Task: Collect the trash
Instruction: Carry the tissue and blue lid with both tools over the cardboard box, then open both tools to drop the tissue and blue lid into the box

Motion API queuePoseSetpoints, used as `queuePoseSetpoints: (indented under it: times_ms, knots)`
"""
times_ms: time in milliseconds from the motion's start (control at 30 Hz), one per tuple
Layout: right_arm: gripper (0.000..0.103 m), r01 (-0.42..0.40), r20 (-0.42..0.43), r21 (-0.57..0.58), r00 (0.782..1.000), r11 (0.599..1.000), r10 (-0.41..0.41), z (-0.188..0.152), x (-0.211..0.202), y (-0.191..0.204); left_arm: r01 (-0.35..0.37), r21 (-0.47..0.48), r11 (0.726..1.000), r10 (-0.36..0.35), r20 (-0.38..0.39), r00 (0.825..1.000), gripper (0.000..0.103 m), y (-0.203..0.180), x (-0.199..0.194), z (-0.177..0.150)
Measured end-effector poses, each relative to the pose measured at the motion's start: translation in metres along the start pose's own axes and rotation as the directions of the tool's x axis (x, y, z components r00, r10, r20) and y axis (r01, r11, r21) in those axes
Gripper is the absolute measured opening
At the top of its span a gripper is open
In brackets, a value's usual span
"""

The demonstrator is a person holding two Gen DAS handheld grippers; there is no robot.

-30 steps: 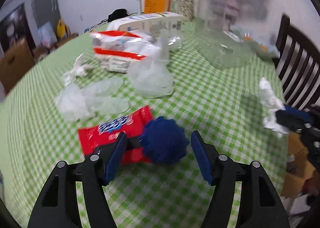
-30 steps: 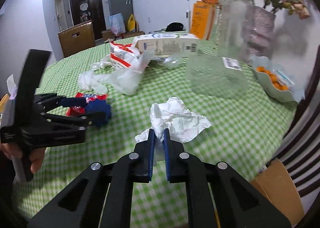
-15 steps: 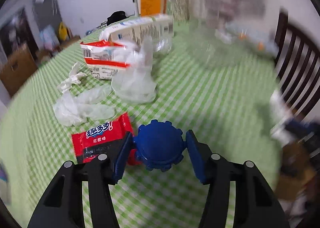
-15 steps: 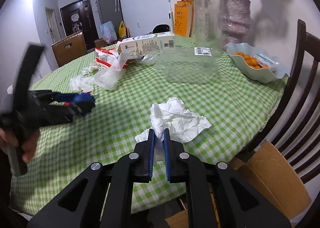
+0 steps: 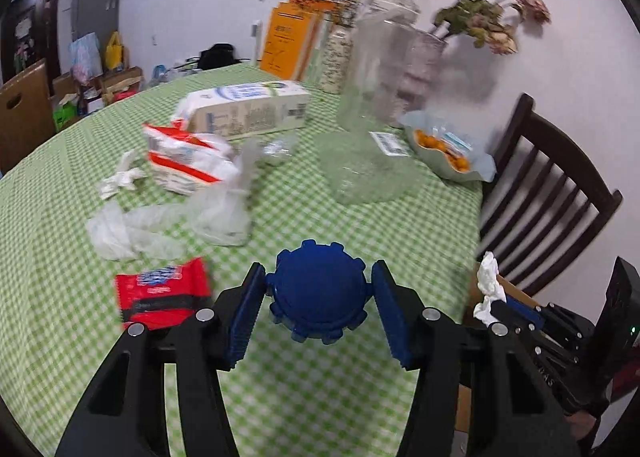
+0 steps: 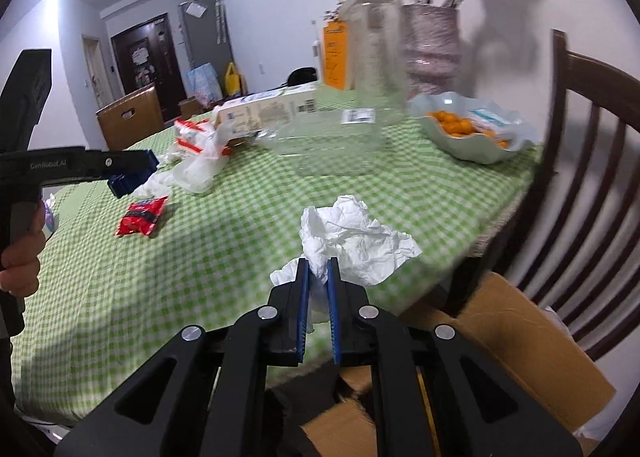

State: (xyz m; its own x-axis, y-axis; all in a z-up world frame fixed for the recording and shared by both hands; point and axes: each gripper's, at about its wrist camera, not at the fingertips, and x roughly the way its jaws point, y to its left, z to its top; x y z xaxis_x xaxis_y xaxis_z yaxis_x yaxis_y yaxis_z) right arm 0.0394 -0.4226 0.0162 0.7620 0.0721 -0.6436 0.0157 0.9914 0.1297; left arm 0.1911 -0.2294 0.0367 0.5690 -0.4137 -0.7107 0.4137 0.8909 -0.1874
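Observation:
My left gripper (image 5: 318, 271) is shut on a round blue ridged cap (image 5: 318, 297) and holds it above the green checked tablecloth (image 5: 340, 369). In the right wrist view the same gripper (image 6: 132, 173) hangs at the far left in a person's hand. My right gripper (image 6: 317, 265) is shut on a crumpled white tissue (image 6: 352, 233) at the table's near edge. The left wrist view shows it low on the right, tissue (image 5: 488, 281) in its fingers. A red snack wrapper (image 5: 160, 293) lies flat on the cloth.
Clear plastic bags (image 5: 132, 225), a red-and-white packet (image 5: 184, 161), a carton (image 5: 248, 109), a clear plastic tub (image 5: 360, 169), a fruit bowl (image 5: 468, 173) and glass jars crowd the table's far half. A cardboard box (image 6: 500, 341) sits beside a dark chair (image 6: 580, 177) below the table edge.
The left jaws closed on the blue cap and lifted it off the cloth. The right gripper carried the tissue sideways to the table edge, above the cardboard box.

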Motion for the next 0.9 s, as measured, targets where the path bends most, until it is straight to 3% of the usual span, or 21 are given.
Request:
queuePoseSetpoints:
  times_ms: [300, 500, 667, 833, 867, 900]
  knots:
    - [0.009, 0.14, -0.029, 0.119, 0.99, 0.983, -0.137, -0.041, -0.044, -0.083, 0.153, 0.108, 0.982, -0.145, -0.073, 0.987, 0.052, -0.089, 0.026, -0.016]
    - [0.01, 0.196, -0.128, 0.185, 0.976, 0.963, -0.174, -0.08, -0.058, -0.132, 0.286, 0.171, 0.943, -0.257, -0.172, 0.951, 0.052, -0.158, 0.05, -0.039]
    - [0.01, 0.12, -0.215, 0.35, 0.976, 0.929, -0.045, -0.123, -0.04, -0.167, 0.345, 0.231, 0.91, -0.289, -0.244, 0.926, 0.052, -0.208, 0.069, -0.057]
    - [0.011, 0.107, -0.307, 0.405, 0.951, 0.908, 0.024, -0.154, -0.01, -0.171, 0.367, 0.267, 0.891, -0.288, -0.293, 0.912, 0.052, -0.236, 0.083, -0.069]
    - [0.022, 0.115, -0.326, 0.412, 0.945, 0.904, 0.028, -0.159, -0.005, -0.173, 0.37, 0.266, 0.89, -0.287, -0.303, 0.909, 0.052, -0.238, 0.086, -0.071]
    - [0.043, 0.125, -0.351, 0.432, 0.936, 0.893, 0.039, -0.166, 0.001, -0.177, 0.373, 0.264, 0.889, -0.287, -0.314, 0.905, 0.052, -0.24, 0.089, -0.072]
